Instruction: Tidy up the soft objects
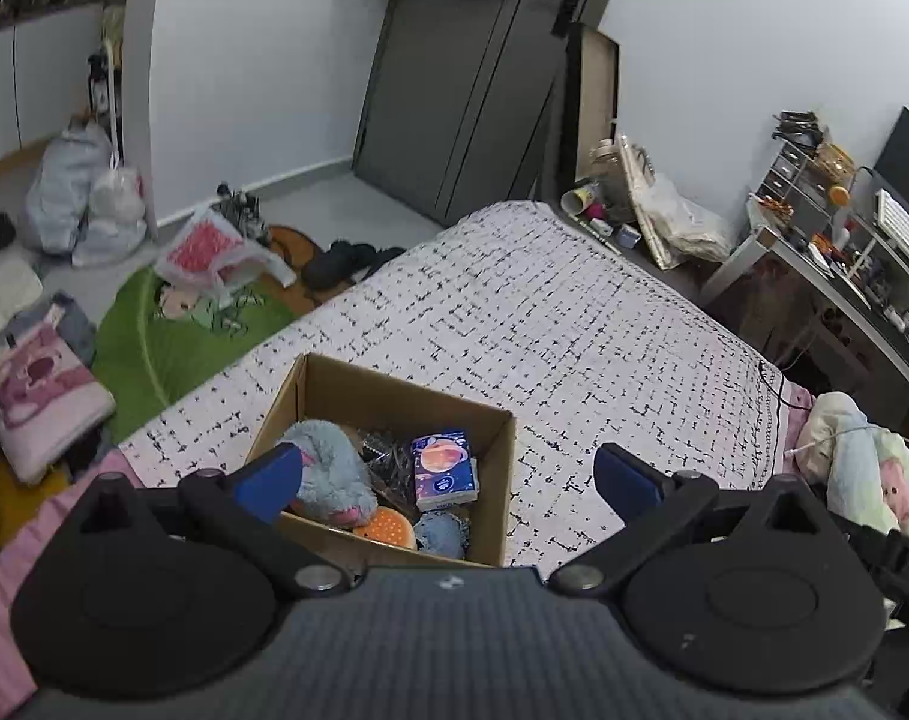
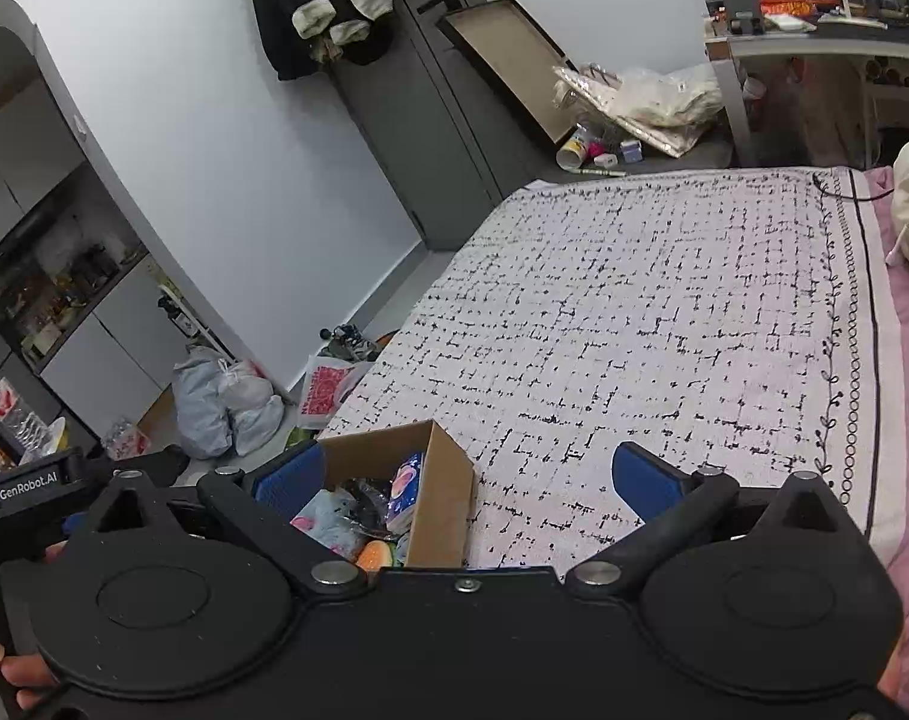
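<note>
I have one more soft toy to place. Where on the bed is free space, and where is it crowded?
The patterned blanket is bare from the cardboard box to its far edge near the door, and across to its vine border. The box is crowded: grey plush, tissue pack, orange toy.

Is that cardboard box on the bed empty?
No, the cardboard box holds a fluffy blue plush toy, a small printed packet and other soft things.
</note>
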